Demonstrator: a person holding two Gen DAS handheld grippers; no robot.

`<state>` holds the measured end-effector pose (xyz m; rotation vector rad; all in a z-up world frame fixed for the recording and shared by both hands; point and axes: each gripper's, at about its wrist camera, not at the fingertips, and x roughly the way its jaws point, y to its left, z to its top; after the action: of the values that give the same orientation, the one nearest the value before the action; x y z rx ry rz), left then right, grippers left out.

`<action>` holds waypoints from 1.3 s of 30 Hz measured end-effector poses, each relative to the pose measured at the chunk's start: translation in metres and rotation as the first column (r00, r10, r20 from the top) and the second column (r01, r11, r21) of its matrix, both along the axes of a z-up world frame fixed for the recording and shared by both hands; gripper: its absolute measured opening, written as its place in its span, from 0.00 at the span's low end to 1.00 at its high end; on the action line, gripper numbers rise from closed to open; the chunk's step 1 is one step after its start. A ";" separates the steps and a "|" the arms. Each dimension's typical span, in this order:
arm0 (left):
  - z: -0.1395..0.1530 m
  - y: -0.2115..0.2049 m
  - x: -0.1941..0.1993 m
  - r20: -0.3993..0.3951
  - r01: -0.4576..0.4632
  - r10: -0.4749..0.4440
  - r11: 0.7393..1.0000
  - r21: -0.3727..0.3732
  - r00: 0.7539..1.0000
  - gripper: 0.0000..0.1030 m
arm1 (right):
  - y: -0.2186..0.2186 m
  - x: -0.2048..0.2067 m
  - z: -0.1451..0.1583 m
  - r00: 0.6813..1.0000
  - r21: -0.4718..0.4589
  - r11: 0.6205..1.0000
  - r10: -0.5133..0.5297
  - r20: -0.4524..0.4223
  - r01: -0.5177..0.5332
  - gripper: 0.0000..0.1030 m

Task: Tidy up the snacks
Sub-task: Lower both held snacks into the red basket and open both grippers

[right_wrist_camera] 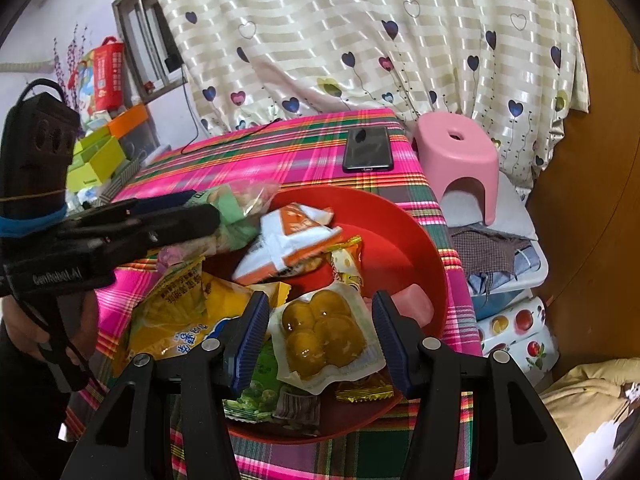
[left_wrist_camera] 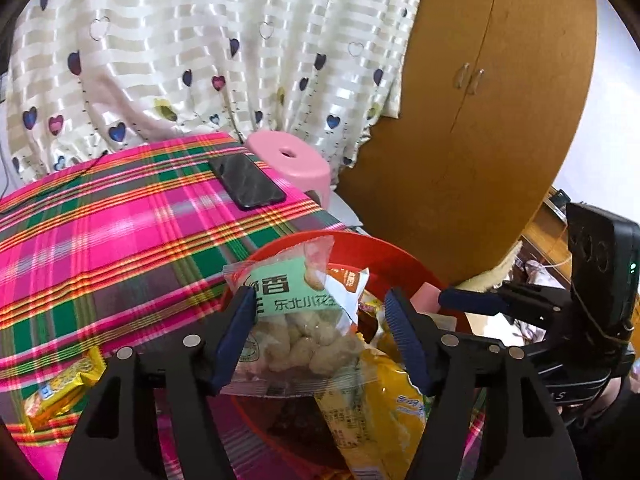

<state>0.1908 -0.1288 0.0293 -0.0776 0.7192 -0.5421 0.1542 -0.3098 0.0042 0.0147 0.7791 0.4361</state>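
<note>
A red plate (left_wrist_camera: 384, 248) (right_wrist_camera: 400, 232) piled with snacks sits on the pink plaid tablecloth (left_wrist_camera: 100, 260). My left gripper (left_wrist_camera: 320, 296) (right_wrist_camera: 204, 206) is open around a clear bag of peanuts with a green label (left_wrist_camera: 304, 340) (right_wrist_camera: 232, 216). Its left pad touches the bag and its right pad stands clear of it. My right gripper (right_wrist_camera: 320, 298) (left_wrist_camera: 444, 300) is over the plate's near side, shut on a clear packet of yellow balls (right_wrist_camera: 324, 336), whose side edges meet both pads. An orange-and-white packet (right_wrist_camera: 288, 240) and a yellow bag (right_wrist_camera: 180, 312) lie in the plate.
A yellow snack packet (left_wrist_camera: 60, 388) lies on the cloth left of the plate. A black phone (left_wrist_camera: 246, 180) (right_wrist_camera: 368, 148) rests at the table's far edge, with a pink stool (right_wrist_camera: 460, 152) beyond it. Boxes (right_wrist_camera: 96, 160) crowd the far left, stacked tubs (right_wrist_camera: 512, 280) the right.
</note>
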 end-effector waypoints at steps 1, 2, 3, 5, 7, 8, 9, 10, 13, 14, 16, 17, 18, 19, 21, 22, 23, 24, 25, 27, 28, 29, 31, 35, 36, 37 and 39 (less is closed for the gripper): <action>-0.001 -0.001 0.001 -0.003 0.007 -0.007 1.000 -0.008 1.000 0.66 | -0.001 0.000 0.000 1.000 -0.001 1.000 0.000 0.001 0.000 0.51; -0.002 -0.003 0.002 -0.009 0.018 -0.018 1.000 -0.015 1.000 0.66 | -0.001 0.000 0.000 1.000 0.000 1.000 -0.001 0.001 0.001 0.51; -0.004 -0.006 0.003 -0.025 0.036 -0.036 0.999 -0.025 0.999 0.66 | 0.000 0.000 0.000 1.000 -0.001 1.000 -0.002 0.003 0.002 0.51; -0.006 -0.011 0.004 -0.037 0.055 -0.055 0.998 -0.017 0.998 0.66 | -0.001 -0.001 0.000 1.000 -0.001 1.000 -0.006 0.004 0.006 0.51; -0.003 -0.009 0.001 -0.007 0.024 -0.024 1.000 0.019 1.000 0.66 | -0.001 0.000 0.001 1.000 -0.002 1.000 -0.012 0.006 0.012 0.51; 0.000 -0.005 0.000 0.003 0.008 -0.008 1.000 0.015 1.000 0.66 | -0.003 -0.001 0.002 1.000 -0.001 1.000 -0.013 0.008 0.013 0.51; 0.002 0.002 -0.001 0.010 -0.010 0.010 1.000 0.004 1.000 0.66 | -0.004 -0.002 0.003 1.000 -0.001 1.000 -0.015 0.011 0.015 0.51; 0.005 0.009 -0.003 0.017 -0.034 0.034 0.999 -0.003 0.999 0.66 | -0.005 -0.003 0.003 1.000 -0.001 1.000 -0.016 0.012 0.016 0.51; 0.012 0.026 -0.008 0.033 -0.100 0.100 0.995 -0.016 0.994 0.66 | -0.007 -0.004 0.004 1.000 0.005 1.000 -0.022 0.016 0.022 0.51; 0.013 0.031 -0.011 0.033 -0.113 0.113 0.993 -0.023 0.993 0.66 | -0.007 -0.004 0.005 1.000 0.008 1.000 -0.023 0.016 0.023 0.51; 0.014 0.036 -0.017 0.034 -0.129 0.130 0.991 -0.020 0.991 0.66 | -0.005 -0.005 0.007 1.000 0.012 1.000 -0.019 0.021 0.018 0.51; 0.013 0.038 -0.021 0.032 -0.140 0.140 0.990 -0.013 0.990 0.66 | -0.005 -0.007 0.008 1.000 0.014 1.000 -0.014 0.025 0.014 0.51; 0.012 0.041 -0.025 0.030 -0.149 0.149 0.989 -0.008 0.988 0.66 | -0.004 -0.008 0.009 1.000 0.015 1.000 -0.010 0.028 0.010 0.51; 0.011 0.044 -0.031 0.028 -0.158 0.158 0.987 -0.006 0.987 0.66 | -0.003 -0.010 0.010 0.999 0.017 1.000 -0.005 0.032 0.005 0.51; 0.011 0.048 -0.039 0.024 -0.170 0.170 0.985 -0.008 0.985 0.66 | -0.001 -0.015 0.013 0.999 0.021 1.000 0.007 0.040 -0.008 0.51; 0.011 0.051 -0.044 0.021 -0.178 0.178 0.984 -0.011 0.984 0.66 | 0.001 -0.017 0.014 0.999 0.021 1.000 0.015 0.044 -0.016 0.51; 0.010 0.054 -0.049 0.019 -0.185 0.185 0.983 -0.012 0.982 0.66 | 0.004 -0.020 0.015 0.999 0.021 0.999 0.024 0.046 -0.025 0.51; 0.010 0.056 -0.053 0.018 -0.189 0.190 0.982 -0.012 0.982 0.66 | 0.009 -0.023 0.016 0.998 0.021 0.999 0.040 0.047 -0.041 0.51; 0.010 0.060 -0.059 0.016 -0.198 0.199 0.980 -0.011 0.980 0.66 | 0.013 -0.026 0.016 0.998 0.019 0.998 0.051 0.047 -0.052 0.51; 0.010 0.066 -0.066 0.014 -0.208 0.208 0.978 -0.013 0.978 0.66 | 0.026 -0.033 0.013 0.995 0.005 0.995 0.096 0.041 -0.096 0.51; 0.010 0.070 -0.071 0.013 -0.215 0.215 0.977 -0.017 0.977 0.66 | 0.033 -0.034 0.010 0.992 -0.009 0.993 0.118 0.031 -0.118 0.51; 0.011 0.073 -0.075 0.012 -0.222 0.222 0.975 -0.018 0.975 0.66 | 0.042 -0.035 0.005 0.990 -0.027 0.990 0.138 0.019 -0.137 0.50; 0.010 0.081 -0.083 0.009 -0.237 0.237 0.971 -0.019 0.971 0.66 | 0.051 -0.032 -0.001 0.989 -0.035 0.989 0.145 0.010 -0.144 0.50; 0.008 0.095 -0.095 0.002 -0.270 0.270 0.963 -0.021 0.963 0.66 | 0.061 -0.019 -0.008 0.993 -0.082 0.990 0.117 0.010 -0.116 0.50; 0.007 0.100 -0.098 0.000 -0.282 0.282 0.959 -0.022 0.959 0.66 | 0.064 -0.015 -0.010 0.994 -0.090 0.990 0.108 0.008 -0.107 0.50; 0.006 0.104 -0.100 -0.003 -0.292 0.292 0.956 -0.023 0.956 0.66 | 0.065 -0.013 -0.010 0.994 -0.096 0.990 0.105 0.010 -0.103 0.50; 0.004 0.109 -0.103 -0.010 -0.308 0.308 0.951 -0.026 0.951 0.66 | 0.068 -0.009 -0.011 0.995 -0.108 0.989 0.102 0.015 -0.100 0.50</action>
<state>0.0875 -0.0193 0.0330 -0.2132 0.6897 -0.2520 0.1447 -0.2423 -0.0072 -0.1293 0.7840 0.4892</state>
